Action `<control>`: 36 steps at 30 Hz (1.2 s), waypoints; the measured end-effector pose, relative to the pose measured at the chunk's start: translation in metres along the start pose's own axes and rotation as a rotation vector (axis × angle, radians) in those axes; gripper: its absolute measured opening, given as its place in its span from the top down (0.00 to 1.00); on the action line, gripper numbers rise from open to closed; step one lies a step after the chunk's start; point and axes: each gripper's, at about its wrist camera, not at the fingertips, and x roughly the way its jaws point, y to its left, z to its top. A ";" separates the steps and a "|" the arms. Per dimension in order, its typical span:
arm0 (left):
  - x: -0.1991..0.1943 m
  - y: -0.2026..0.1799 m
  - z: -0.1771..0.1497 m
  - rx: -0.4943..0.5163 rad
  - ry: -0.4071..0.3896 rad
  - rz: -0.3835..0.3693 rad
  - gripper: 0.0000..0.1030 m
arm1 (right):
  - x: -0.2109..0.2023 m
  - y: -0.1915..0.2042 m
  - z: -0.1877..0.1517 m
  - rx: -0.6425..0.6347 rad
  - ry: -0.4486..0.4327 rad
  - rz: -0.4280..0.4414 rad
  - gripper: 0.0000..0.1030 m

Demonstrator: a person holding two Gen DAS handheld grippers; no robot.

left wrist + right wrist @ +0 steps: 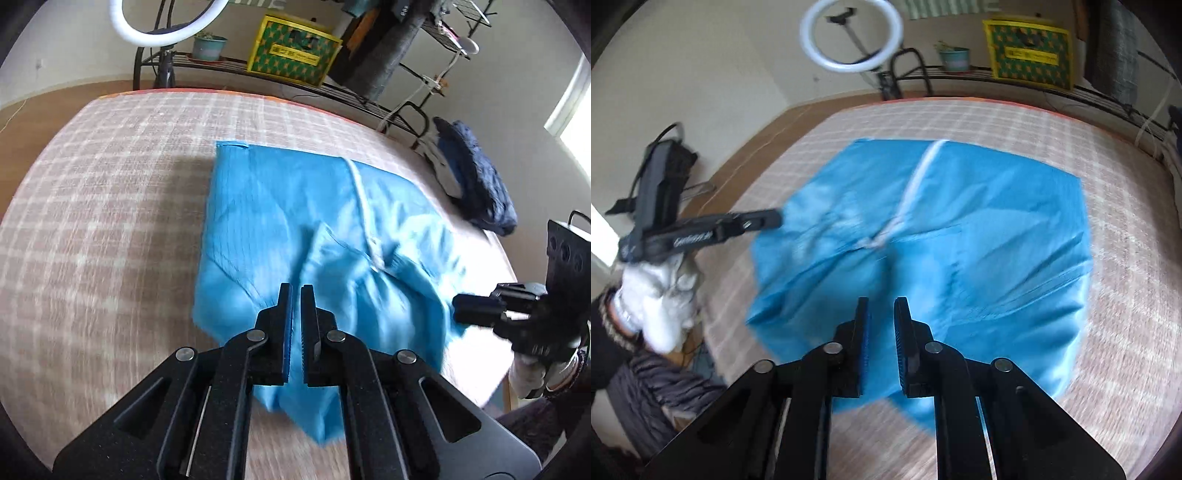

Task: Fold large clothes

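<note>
A large bright blue garment (pixel 317 236) with a white drawstring (pixel 364 206) lies partly folded and rumpled on the checked bed cover (pixel 103 206). My left gripper (pixel 296 291) hovers over its near edge with the jaws nearly closed and a thin gap between them; cloth lies under them but does not look pinched. My right gripper (pixel 882 306) is over the garment's (pixel 960 236) near edge with a narrow open gap and nothing between the fingers. Each gripper shows in the other's view: the right one (pixel 476 308) and the left one (pixel 768 218) at the garment's sides.
A dark blue folded garment (pixel 476 177) lies at the bed's far right corner. Behind the bed stand a metal rack (pixel 280 77) with a yellow-green box (pixel 291 48) and a potted plant (pixel 208 46), and a ring light (pixel 851 35).
</note>
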 end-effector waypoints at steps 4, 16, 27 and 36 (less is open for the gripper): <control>-0.017 -0.006 -0.010 0.032 0.023 0.003 0.60 | -0.010 0.026 -0.024 -0.030 0.021 -0.013 0.80; -0.004 0.036 0.034 -0.090 -0.051 -0.019 0.57 | -0.051 -0.024 -0.010 0.081 -0.199 -0.159 0.60; 0.059 0.062 0.017 0.033 0.105 0.106 0.70 | 0.029 -0.076 -0.014 0.150 0.031 -0.208 0.66; 0.025 0.069 0.063 -0.087 -0.038 0.038 0.70 | -0.017 -0.036 0.059 -0.020 -0.126 -0.179 0.69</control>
